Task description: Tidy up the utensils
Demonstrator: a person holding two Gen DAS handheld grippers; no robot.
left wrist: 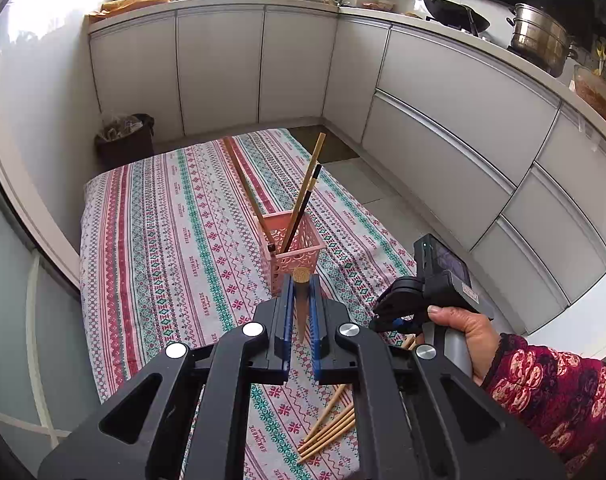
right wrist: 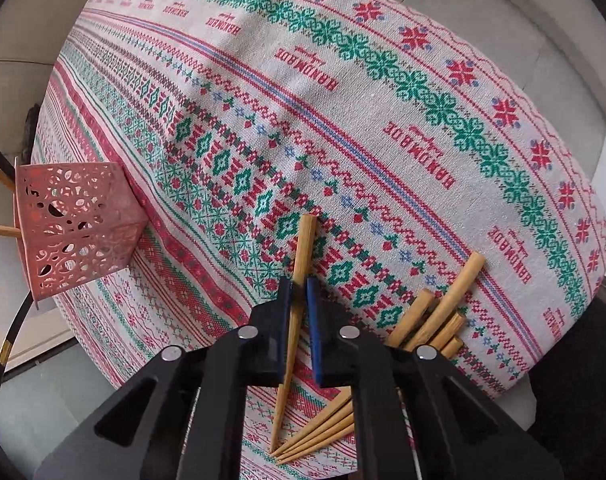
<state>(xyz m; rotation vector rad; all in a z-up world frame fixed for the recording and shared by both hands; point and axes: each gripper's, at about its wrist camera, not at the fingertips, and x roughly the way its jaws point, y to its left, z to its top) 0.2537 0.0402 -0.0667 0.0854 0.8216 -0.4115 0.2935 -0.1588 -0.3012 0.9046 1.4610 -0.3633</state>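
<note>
Pink basket (left wrist: 293, 250) stands mid-cloth (left wrist: 175, 216) holding chopsticks (left wrist: 303, 196). Just near of it, the left gripper (left wrist: 301, 284) pinches one chopstick (left wrist: 301, 304) upright. Right gripper (right wrist: 299, 292) pinches another chopstick (right wrist: 303, 248) left of the loose pile (right wrist: 431, 316).

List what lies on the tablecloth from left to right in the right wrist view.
Pink basket holding chopsticks, at the left edge → single bamboo chopstick clamped in the right gripper → pile of bamboo chopsticks lying loose on the tablecloth at the right.
</note>
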